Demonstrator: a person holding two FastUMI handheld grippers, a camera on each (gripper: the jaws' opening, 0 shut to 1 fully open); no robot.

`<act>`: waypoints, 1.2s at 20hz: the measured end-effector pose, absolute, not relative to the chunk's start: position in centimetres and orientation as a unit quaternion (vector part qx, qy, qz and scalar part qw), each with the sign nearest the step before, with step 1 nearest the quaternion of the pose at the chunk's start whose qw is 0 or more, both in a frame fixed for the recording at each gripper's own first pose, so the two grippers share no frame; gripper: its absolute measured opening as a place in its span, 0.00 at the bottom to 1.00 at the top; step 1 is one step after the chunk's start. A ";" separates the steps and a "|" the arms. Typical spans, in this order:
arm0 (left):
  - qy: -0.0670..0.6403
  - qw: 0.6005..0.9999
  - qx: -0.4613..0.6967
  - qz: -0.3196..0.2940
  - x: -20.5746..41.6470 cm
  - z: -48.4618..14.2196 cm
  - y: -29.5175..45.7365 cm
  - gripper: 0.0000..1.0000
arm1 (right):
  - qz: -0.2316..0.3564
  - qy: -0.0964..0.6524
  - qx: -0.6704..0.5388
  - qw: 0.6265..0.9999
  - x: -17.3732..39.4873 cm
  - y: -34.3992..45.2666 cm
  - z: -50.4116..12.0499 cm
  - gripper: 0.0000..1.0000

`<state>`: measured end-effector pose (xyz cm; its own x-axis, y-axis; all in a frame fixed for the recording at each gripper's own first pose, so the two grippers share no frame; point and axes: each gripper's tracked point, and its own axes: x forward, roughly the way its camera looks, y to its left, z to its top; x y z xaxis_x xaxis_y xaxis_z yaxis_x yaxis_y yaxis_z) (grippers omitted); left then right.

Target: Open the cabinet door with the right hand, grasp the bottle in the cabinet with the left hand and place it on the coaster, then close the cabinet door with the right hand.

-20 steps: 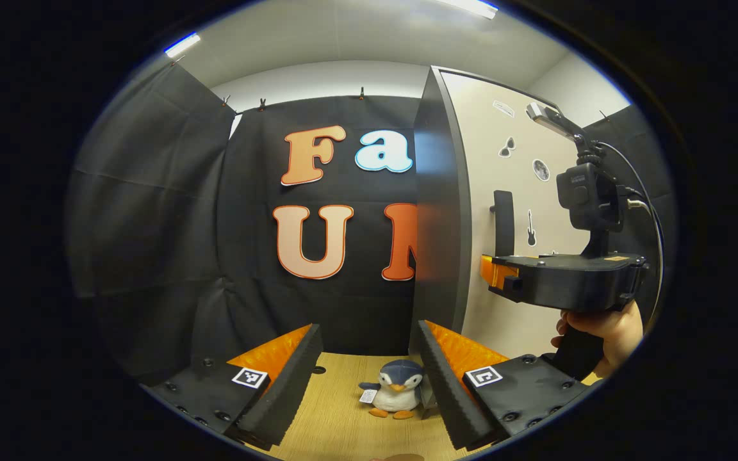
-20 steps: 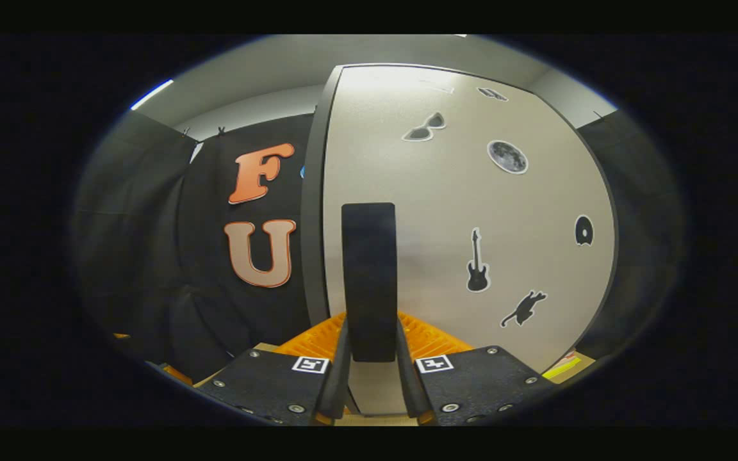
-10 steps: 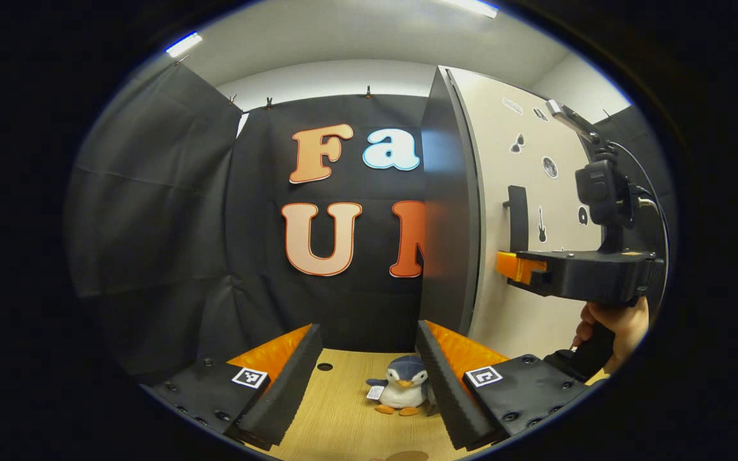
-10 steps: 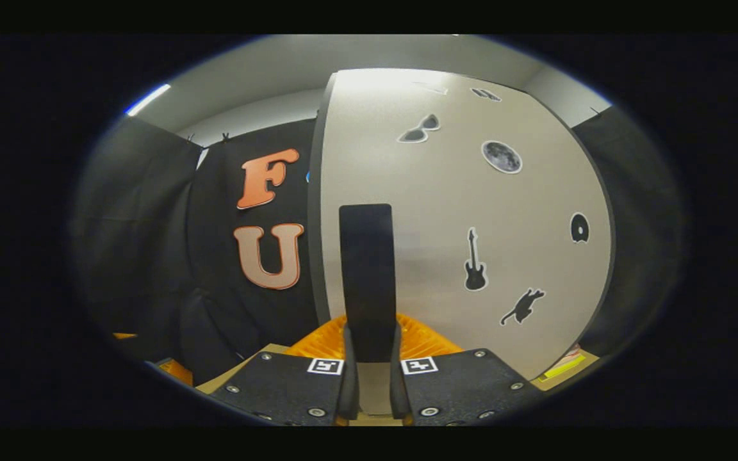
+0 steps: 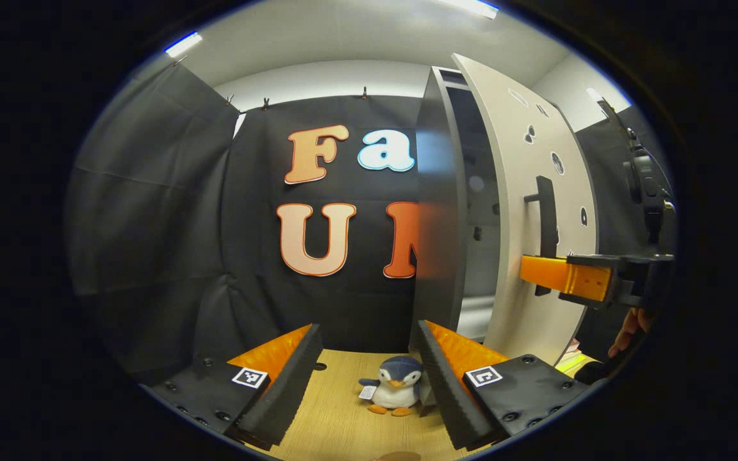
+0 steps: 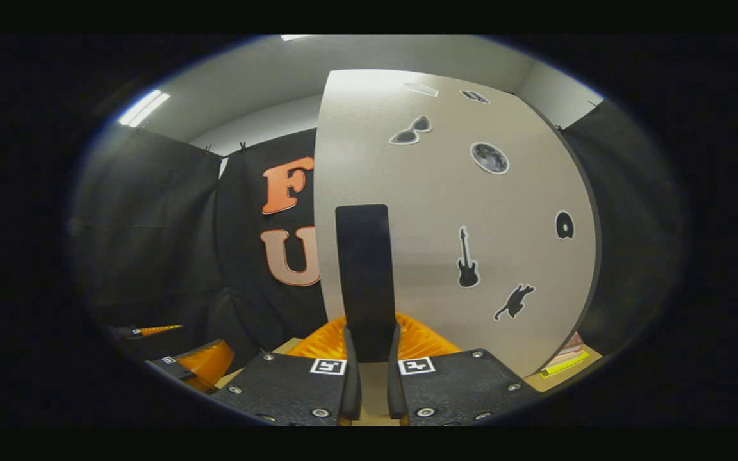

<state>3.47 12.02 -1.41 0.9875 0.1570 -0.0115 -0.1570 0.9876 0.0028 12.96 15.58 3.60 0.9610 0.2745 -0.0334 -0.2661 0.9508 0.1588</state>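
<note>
A small plush penguin (image 5: 396,390) stands upright on the light wooden tabletop (image 5: 337,422), ahead of the left claw (image 5: 369,368) and between its two fingers in the left gripper view, nearer the right-hand finger. A white tag hangs at the penguin's side. A small dark hole (image 5: 319,367) marks the tabletop just ahead of the left-hand finger. To the lower right of the right claw (image 6: 369,378), in the right gripper view, a low stack of books (image 6: 564,360) lies on the tabletop.

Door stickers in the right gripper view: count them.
6 on the door: two by the top edge, sunglasses, moon, guitar, cat, plus a disc, making 7. The handle may hide more.
</note>
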 end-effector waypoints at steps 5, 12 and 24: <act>-0.002 0.998 -0.001 0.065 3.8 -1.0 9.6 0.99 | 0.154 0.027 0.087 0.984 7.3 11.8 2.9 0.16; -0.008 0.998 -0.003 0.056 3.2 -0.6 6.4 0.99 | 0.192 0.030 0.123 0.973 6.1 10.8 3.5 0.15; -0.021 1.000 -0.009 0.005 3.5 0.2 -1.0 0.96 | 0.176 0.044 0.174 0.968 4.5 7.9 3.3 0.16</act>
<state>3.51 -0.98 0.18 0.9990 0.0106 0.0425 -0.0098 0.9998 -0.0192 4.47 7.87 3.31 0.9344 0.3552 -0.0250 -0.3243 0.8778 0.3526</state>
